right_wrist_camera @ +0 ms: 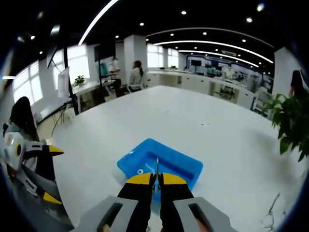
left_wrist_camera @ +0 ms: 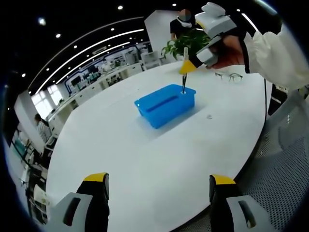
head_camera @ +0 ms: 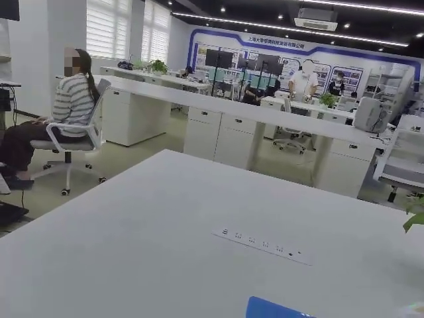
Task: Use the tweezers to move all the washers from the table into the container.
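Now your right claw (right_wrist_camera: 155, 182) is clamped on the tweezers (left_wrist_camera: 184, 79), their tips dipping into the blue container (left_wrist_camera: 164, 104), which holds 1 washer (right_wrist_camera: 140, 171). 1 other washer (left_wrist_camera: 209, 116) lies on the bench (left_wrist_camera: 120, 159) just beside the container. Your left claw (left_wrist_camera: 159, 186) stands apart.

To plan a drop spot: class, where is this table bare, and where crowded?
Bare: the table between the left gripper and the blue container. Crowded: around the container, with tweezers, a washer and glasses nearby.

left gripper (left_wrist_camera: 159, 180): jaws stand wide apart over the white table (left_wrist_camera: 120, 159). blue container (left_wrist_camera: 165, 104) sits mid-table. right gripper (left_wrist_camera: 188, 66) clamps tweezers (left_wrist_camera: 184, 81), tips pointing down at the container's far corner. one washer (left_wrist_camera: 209, 116) lies near the container.
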